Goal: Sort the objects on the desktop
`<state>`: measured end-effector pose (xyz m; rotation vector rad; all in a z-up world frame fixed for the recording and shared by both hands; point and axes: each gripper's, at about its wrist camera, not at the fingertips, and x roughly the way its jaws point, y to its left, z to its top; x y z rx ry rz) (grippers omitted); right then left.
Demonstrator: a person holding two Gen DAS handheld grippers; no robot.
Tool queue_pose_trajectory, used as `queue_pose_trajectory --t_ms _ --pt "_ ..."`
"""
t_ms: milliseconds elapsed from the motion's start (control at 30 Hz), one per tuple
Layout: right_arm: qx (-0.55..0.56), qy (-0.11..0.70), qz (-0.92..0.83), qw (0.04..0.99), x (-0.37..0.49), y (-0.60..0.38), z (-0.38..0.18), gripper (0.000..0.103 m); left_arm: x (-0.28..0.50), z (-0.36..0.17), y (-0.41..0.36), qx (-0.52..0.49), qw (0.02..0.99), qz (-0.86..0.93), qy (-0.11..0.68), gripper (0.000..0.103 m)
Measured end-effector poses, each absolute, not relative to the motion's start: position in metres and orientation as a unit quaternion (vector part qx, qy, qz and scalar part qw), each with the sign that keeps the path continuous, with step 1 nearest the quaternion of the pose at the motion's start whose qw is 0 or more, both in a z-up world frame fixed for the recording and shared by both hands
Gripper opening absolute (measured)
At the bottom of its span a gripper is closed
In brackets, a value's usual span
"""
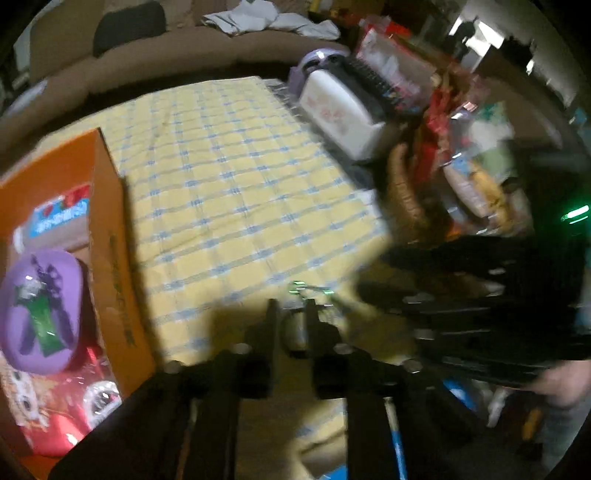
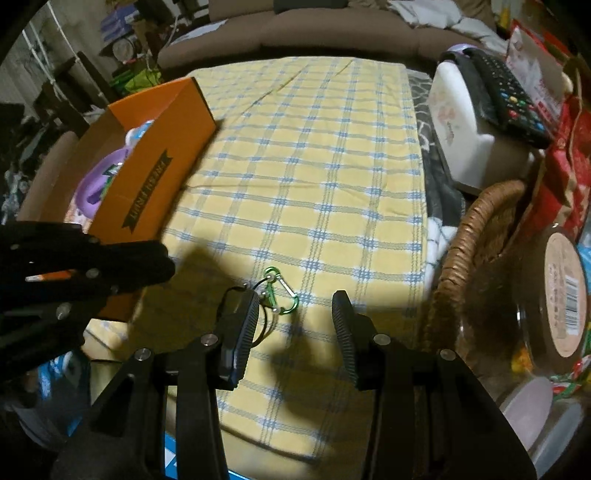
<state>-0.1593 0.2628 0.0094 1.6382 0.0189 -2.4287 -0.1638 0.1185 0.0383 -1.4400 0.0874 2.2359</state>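
A green carabiner [image 2: 281,295] with a silver clip and a black cord lies on the yellow checked cloth [image 2: 314,166]. My right gripper [image 2: 295,314] hangs open over the cloth, its left fingertip right beside the carabiner and nothing between its pads. In the left wrist view the carabiner [image 1: 301,287] lies just past my left gripper [image 1: 293,310]. Its jaws stand a little apart, and a small grey piece [image 1: 295,332] shows in the gap, seemingly lying on the cloth below. The picture is blurred. The orange box [image 2: 147,184] on the left holds a purple case [image 1: 40,310] and packets.
A wicker basket [image 2: 465,240] stands at the cloth's right edge, a jar [image 2: 561,295] beside it. Further back are a white container [image 2: 458,122] with a black remote [image 2: 509,99] on top, and red packets. A brown sofa [image 2: 332,29] runs behind the table.
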Motion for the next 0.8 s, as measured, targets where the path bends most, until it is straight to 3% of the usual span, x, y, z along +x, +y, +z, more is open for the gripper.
queue_pose_trajectory --t_ms 33,367,400,433,667,800 --pt "0.554 0.004 -0.826 0.106 -0.158 0.263 0.012 0.039 -0.166 0.030 0.123 -0.533 0.238 0.811 0.040 0.044" --pt "0.552 -0.004 -0.827 0.110 -0.142 0.278 0.025 0.039 -0.173 -0.032 0.152 -0.555 0.222 0.796 0.093 0.042" --pt "0.552 -0.006 -0.827 0.111 -0.143 0.279 0.024 0.039 -0.173 -0.031 0.153 -0.553 0.225 0.797 0.094 0.034" --pt "0.552 -0.008 -0.826 0.113 -0.143 0.280 0.023 0.039 -0.174 -0.030 0.153 -0.553 0.226 0.797 0.090 0.003" --pt "0.551 -0.015 -0.827 0.111 -0.148 0.276 0.015 0.039 -0.176 0.009 0.113 -0.535 0.252 0.806 -0.035 0.002" --pt "0.559 -0.005 -0.821 0.117 -0.157 0.266 0.005 0.039 -0.164 0.068 0.082 -0.500 0.268 0.821 -0.070 0.002"
